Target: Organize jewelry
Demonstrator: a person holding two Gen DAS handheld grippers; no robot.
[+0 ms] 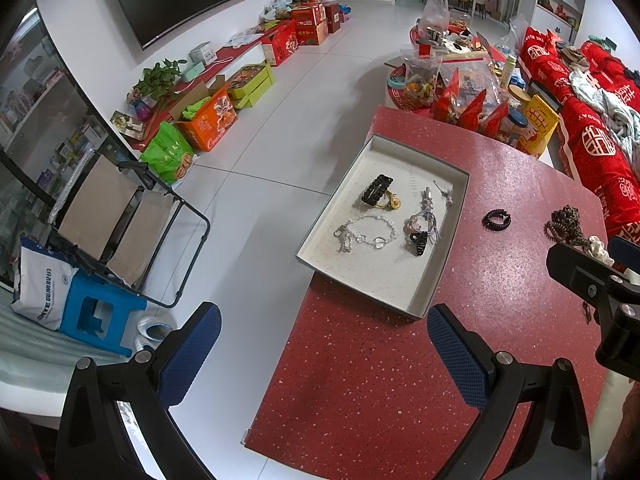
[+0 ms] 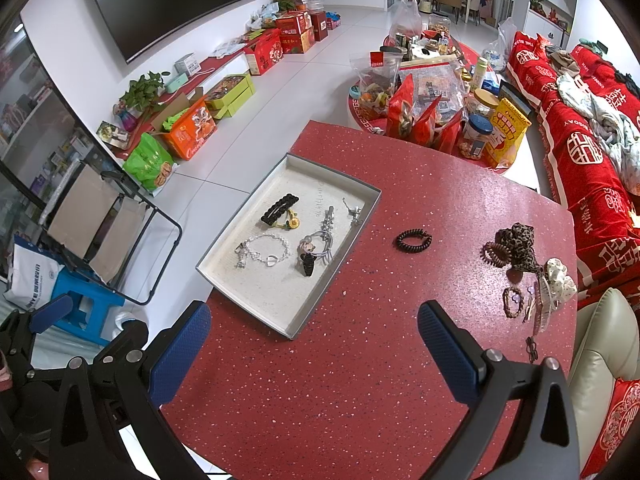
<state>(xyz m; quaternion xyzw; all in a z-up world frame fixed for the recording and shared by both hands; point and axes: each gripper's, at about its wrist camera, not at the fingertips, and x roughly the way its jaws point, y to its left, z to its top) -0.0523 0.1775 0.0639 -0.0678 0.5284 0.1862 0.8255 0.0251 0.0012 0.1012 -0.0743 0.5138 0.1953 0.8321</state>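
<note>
Roughly halfway, by the look of it: the grey tray on the red speckled desk already holds a black hair clip, a small yellow flower piece touching its end, a silver chain bracelet, a black claw clip with grey hair ties just beside it, and a couple of small silver pieces near the far wall of the tray. Still out on the desk are a black coil hair tie, lying alone between the tray and the rest, and a loose cluster toward the desk's right edge: a leopard-print scrunchie with a brown coil tie touching it, a white dotted scrunchie, a brown braided ring, a pinkish clip and a small dark item nearer the camera that is too small to name.

Both tools are empty. The right hand-held gripper hangs over bare desk with its blue pads spread wide, nothing between them; the left hand-held gripper is likewise spread wide, one pad over the floor and one over the desk, near the tray's closest corner.

I judge the black coil hair tie the easiest next pick for the right side, since it lies apart from everything; the tangled cluster will likely need careful separating
</note>
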